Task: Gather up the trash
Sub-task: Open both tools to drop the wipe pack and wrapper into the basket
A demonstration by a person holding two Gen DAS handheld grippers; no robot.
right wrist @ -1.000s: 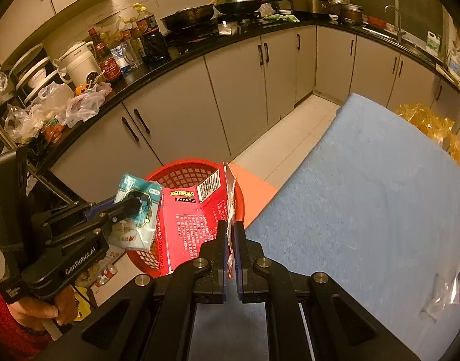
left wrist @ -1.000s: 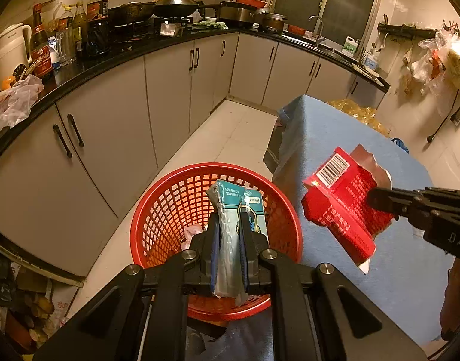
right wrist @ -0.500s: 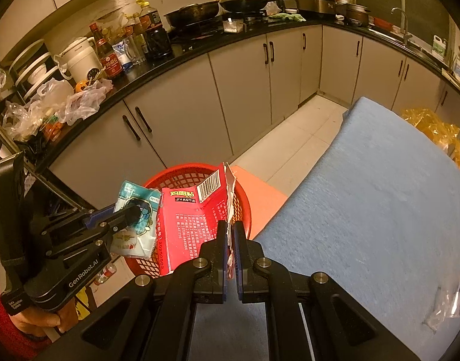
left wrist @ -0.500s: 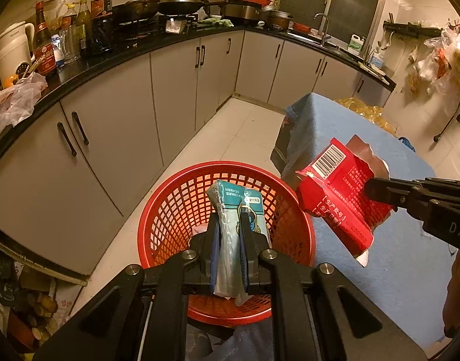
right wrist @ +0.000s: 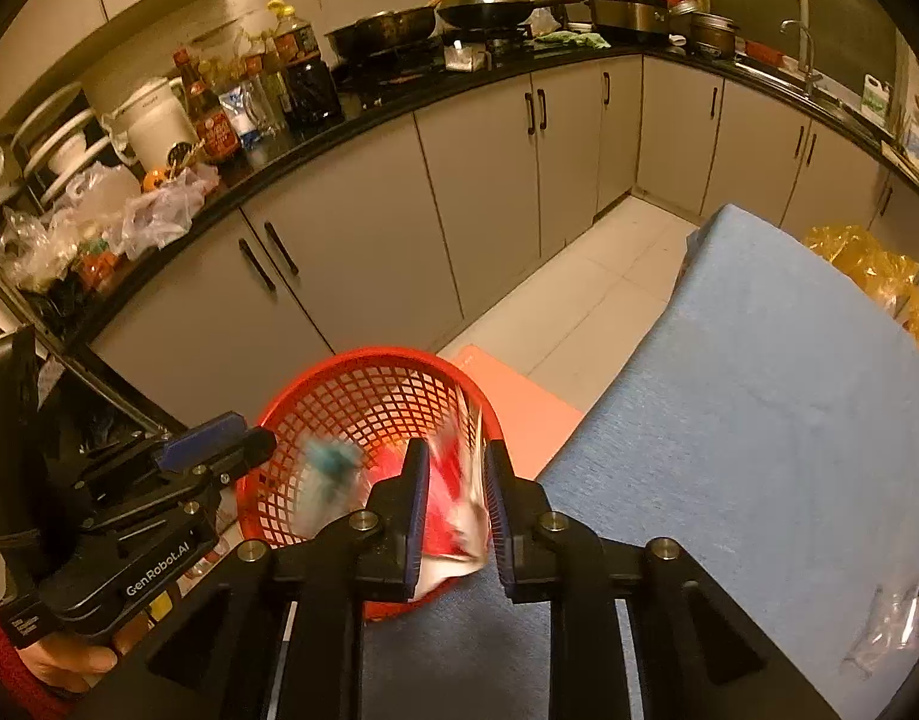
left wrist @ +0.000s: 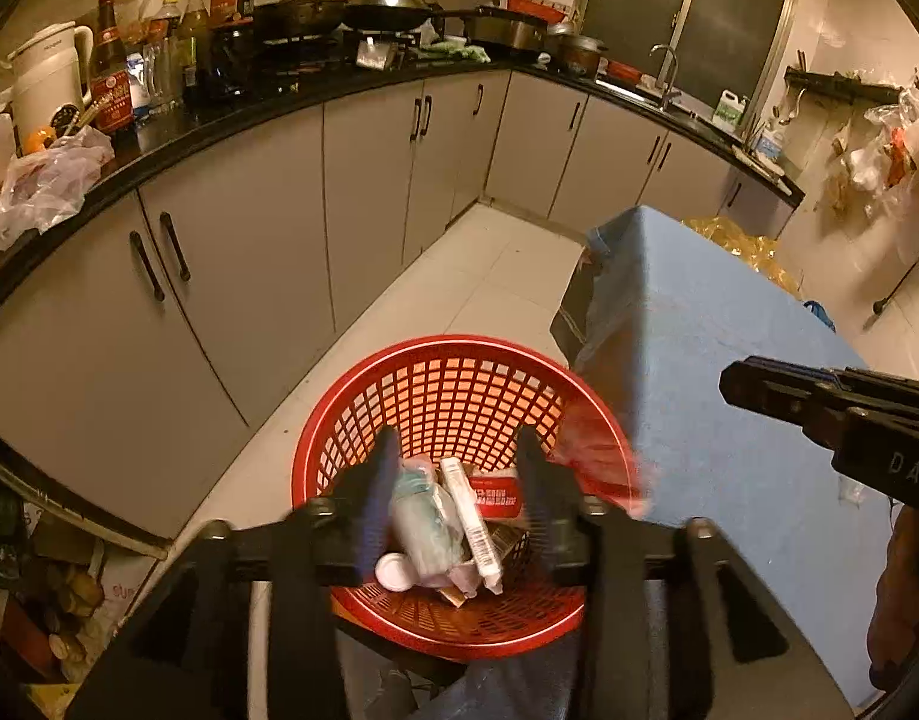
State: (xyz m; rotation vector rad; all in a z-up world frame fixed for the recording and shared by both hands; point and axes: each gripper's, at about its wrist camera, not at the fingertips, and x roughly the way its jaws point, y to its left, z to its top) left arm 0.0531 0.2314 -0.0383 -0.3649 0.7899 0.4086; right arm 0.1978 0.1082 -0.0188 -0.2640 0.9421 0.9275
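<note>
Pale tiled floor (left wrist: 495, 276): red mesh basket (left wrist: 459, 384) beside blue-covered table (right wrist: 759, 420); clear wrapper (right wrist: 891, 618) on cloth.

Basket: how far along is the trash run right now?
Done: wrappers and a cap already lie in the red basket. In hand: both grippers have just been opening above it. The teal packet drops between the left gripper's spread pads, and the red wrapper falls blurred between the right gripper's pads. Left: a clear wrapper still lies on the blue table.

Warm dim light, fisheye-bent edges — falling wrappers motion-blurred
</note>
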